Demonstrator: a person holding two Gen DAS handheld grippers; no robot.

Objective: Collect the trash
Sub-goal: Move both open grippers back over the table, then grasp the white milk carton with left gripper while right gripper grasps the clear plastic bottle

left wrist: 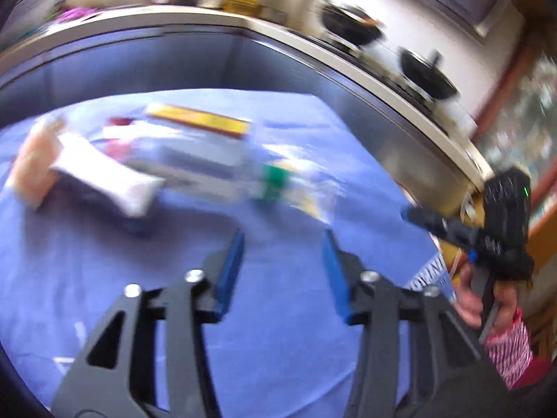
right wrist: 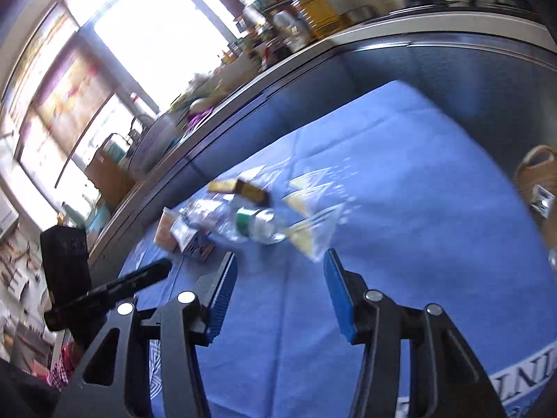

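Trash (right wrist: 243, 219): piled on blue cloth (right wrist: 400, 209)
Left gripper (left wrist: 282, 244): tilted down, released, empty
Right gripper (right wrist: 280, 268): tilted down, released, empty

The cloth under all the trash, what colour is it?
Blue cloth, clearest in the right wrist view.

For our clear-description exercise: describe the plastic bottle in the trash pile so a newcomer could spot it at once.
Find the blue cloth spread below the kitchen counter; a small heap of litter lies on it. In that heap the plastic bottle lies on its side, beside the yellow-and-brown box. It alone is see-through, with a green band.
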